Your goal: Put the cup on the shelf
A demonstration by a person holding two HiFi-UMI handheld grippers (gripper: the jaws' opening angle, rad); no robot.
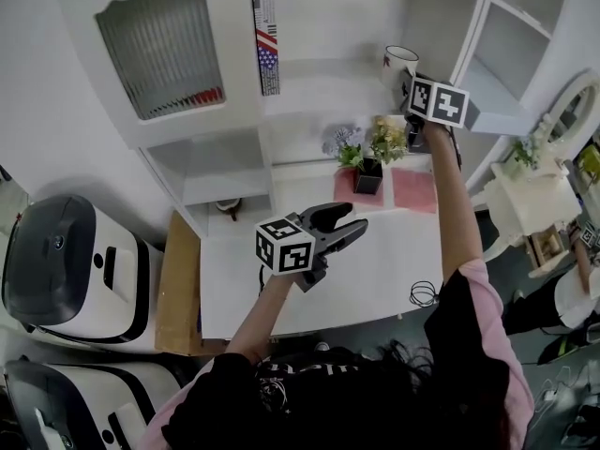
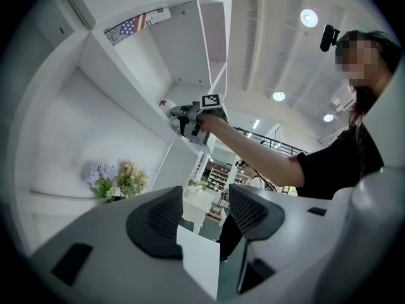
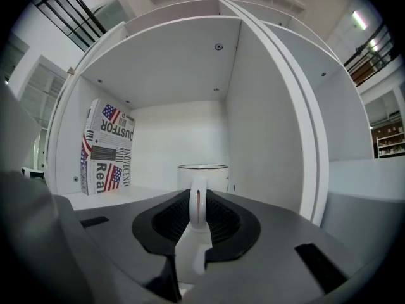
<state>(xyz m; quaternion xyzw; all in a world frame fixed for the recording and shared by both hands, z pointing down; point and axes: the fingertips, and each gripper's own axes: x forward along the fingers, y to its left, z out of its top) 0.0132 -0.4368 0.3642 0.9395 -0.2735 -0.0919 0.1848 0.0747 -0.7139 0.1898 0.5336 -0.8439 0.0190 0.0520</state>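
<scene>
Cup [image 3: 202, 177] handle pinched by right tool [image 3: 197, 219], flag-printed box [image 3: 106, 147] well left; left tool [image 2: 205, 211] spread, empty.

**Words on the flag box**

I can read print only on the tall white cardboard box with American flags [image 3: 106, 147], on the white wooden shelf [image 3: 177, 128]. Big black letters say "USTFOR" and "Rea". The small print is too tiny for me.

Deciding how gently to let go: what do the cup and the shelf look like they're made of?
Cup: probably glazed ceramic. It is white and glossy, with a thick handle and a thin dark line at the rim. Shelf: likely white-painted or laminated board. Its flat panels look matte and show screw heads.
</scene>
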